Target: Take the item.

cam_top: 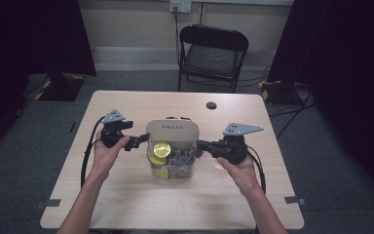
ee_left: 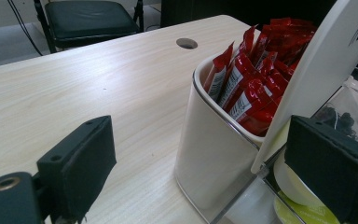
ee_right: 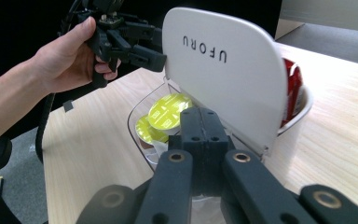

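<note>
Left gripper [cam_top: 137, 141], jaws apart astride the organizer's [ee_left: 214, 154] raised lid [ee_right: 223, 70]; right gripper [ee_right: 200, 128], jaws together: rigid, light, smooth plastic, best gripped at the lid's edge.

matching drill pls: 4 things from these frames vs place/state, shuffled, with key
Things:
1. red foil sachets
2. yellow-green round capsules
3. white hinged lid marked UFORU
4. black folding chair

Place or state:
A. raised, standing open
B. on the floor beyond the table's far edge
C. upright in the white compartment
D. in the clear compartment

Pairs: 1-C, 2-D, 3-A, 4-B
</note>
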Available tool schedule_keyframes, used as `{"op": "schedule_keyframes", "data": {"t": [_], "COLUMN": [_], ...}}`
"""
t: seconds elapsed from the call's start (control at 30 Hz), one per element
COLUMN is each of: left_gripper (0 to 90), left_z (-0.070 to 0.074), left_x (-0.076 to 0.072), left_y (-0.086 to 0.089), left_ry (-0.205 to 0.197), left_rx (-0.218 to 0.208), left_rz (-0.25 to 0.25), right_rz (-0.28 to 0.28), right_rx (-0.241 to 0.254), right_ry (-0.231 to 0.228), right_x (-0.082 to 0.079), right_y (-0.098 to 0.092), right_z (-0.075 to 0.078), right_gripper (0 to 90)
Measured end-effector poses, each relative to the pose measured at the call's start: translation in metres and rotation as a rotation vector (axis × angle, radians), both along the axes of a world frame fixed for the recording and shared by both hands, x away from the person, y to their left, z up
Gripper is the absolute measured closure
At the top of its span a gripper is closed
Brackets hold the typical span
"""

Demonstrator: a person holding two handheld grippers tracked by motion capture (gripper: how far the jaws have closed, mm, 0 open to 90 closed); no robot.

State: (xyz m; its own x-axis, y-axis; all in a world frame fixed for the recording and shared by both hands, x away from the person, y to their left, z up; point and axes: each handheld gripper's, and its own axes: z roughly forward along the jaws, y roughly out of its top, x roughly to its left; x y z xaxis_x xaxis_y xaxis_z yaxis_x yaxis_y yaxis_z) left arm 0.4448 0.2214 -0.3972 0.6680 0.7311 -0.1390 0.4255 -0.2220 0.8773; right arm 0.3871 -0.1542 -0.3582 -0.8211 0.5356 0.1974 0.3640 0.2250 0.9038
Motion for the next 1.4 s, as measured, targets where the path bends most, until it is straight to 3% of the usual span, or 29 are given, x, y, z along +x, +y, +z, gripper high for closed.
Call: {"op": "schedule_keyframes", "data": {"t": [0.67,1.4], "left_gripper": [7.6,7.3], "left_z": [0.000,0.000], "left_x": [0.001,0.001], "left_y": [0.000,0.000], "left_ry": [0.005,0.004], "left_rx": [0.000,-0.003], "left_rz": [0.001,-0.001], "right_rz": [-0.085,-0.212], "right_rx": [0.039,0.022], "right_ry": [-0.010,0.045], "right_x": [0.003,0.018], "right_y": [-0.032,-0.069], "right_z": [0.006,-0.018], "right_gripper": [90.0,90.0]}}
